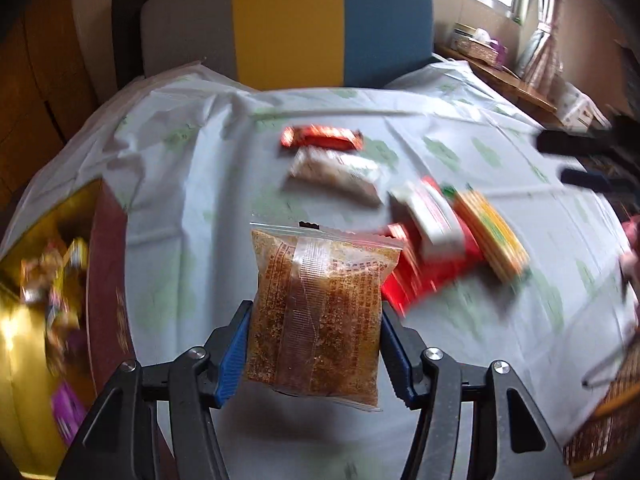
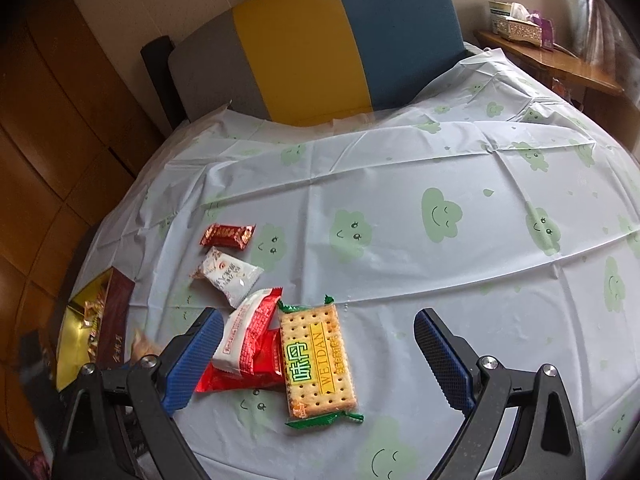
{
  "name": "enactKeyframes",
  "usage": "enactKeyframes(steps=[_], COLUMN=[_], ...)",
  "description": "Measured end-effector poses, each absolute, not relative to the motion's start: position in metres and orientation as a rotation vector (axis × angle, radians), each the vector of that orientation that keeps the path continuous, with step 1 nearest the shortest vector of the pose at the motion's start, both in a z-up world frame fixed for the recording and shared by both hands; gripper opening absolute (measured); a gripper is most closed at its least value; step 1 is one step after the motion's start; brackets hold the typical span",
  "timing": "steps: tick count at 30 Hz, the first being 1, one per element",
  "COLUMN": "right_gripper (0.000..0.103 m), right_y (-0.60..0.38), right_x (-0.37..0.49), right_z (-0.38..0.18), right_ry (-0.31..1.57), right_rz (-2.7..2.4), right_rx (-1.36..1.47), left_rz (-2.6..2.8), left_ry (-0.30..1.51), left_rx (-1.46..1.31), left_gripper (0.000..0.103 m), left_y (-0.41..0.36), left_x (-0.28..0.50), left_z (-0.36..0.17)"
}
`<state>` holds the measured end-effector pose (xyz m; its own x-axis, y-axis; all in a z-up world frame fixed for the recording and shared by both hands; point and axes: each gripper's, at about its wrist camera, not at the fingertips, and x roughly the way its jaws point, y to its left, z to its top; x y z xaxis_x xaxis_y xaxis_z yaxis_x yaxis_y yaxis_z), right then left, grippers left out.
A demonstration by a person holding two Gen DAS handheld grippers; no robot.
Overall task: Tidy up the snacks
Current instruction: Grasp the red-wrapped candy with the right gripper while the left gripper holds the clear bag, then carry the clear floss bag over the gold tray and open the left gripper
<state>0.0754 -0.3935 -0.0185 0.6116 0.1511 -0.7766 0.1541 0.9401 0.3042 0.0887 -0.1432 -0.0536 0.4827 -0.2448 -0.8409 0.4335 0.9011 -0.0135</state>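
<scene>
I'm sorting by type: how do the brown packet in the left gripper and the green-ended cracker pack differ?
The brown packet is clear, showing crumbly brown filling; the cracker pack shows pale holed crackers under a yellow label. The packet is clamped in the left gripper; the crackers lie on the tablecloth. Both look sealed.

left tool (image 1: 314, 344): matte black plastic linkage arms, angular and faintly speckled, pinned with round silver screw heads at the joints, ending in two fingers (image 1: 232, 360) faced with blue ribbed pads that show a saw-tooth edge. right tool (image 2: 318, 354): same build, black hinged arms with triangular cut-outs near the base, silver pivot screws, blue fingers (image 2: 438, 354) with a fine dotted texture on the broad face and small teeth along the inner edge.
</scene>
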Motion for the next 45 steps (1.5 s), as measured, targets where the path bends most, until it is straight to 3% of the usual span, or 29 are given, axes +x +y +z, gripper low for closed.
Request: enactKeyframes(steps=[5, 7, 10, 16, 33, 35, 36, 37, 45], right_gripper=[0.092, 0.078, 0.068, 0.061, 0.060, 0.051, 0.028, 0.021, 0.021], right_y=[-0.380, -0.370, -0.352, -0.309, -0.259, -0.258, -0.258, -0.258, -0.279], right_x=[0.077, 0.078, 0.087, 0.134, 0.274, 0.278, 0.277, 0.278, 0.250], right_z=[-0.025, -0.025, -0.026, -0.025, -0.080, -0.083, -0.080, -0.077, -0.046], right_ry=[0.941, 0.950, 0.971, 0.989, 1.145, 1.147, 1.135, 1.134, 1.077], right_rz=[0.026, 0.069, 0.125, 0.222, 0.259, 0.261, 0.258, 0.249, 0.221], right_rx=[0.305, 0.281, 0.254, 0.111, -0.156, -0.137, -0.132, -0.118, -0.030], left_rz=[-0.437, -0.450, -0.465, -0.481, -0.502, -0.503, -0.503, -0.503, -0.498], left_ry=[0.963, 0.956, 0.952, 0.912, 0.863, 0.866, 0.866, 0.866, 0.860], left_rx=[0.223, 0.222, 0.212, 0.197, 0.168, 0.161, 0.160, 0.157, 0.158], left_gripper=[0.060, 0.060, 0.060, 0.060, 0.061, 0.061, 0.061, 0.061, 0.061], left_y=[-0.135, -0.134, -0.131, -0.126, -0.120, -0.119, -0.119, -0.120, -0.120], left_x=[0.061, 0.059, 0.061, 0.055, 0.051, 0.051, 0.052, 0.052, 0.052], left_z=[-0.066, -0.067, -0.074, -0.077, -0.080, -0.080, -0.080, -0.080, -0.080])
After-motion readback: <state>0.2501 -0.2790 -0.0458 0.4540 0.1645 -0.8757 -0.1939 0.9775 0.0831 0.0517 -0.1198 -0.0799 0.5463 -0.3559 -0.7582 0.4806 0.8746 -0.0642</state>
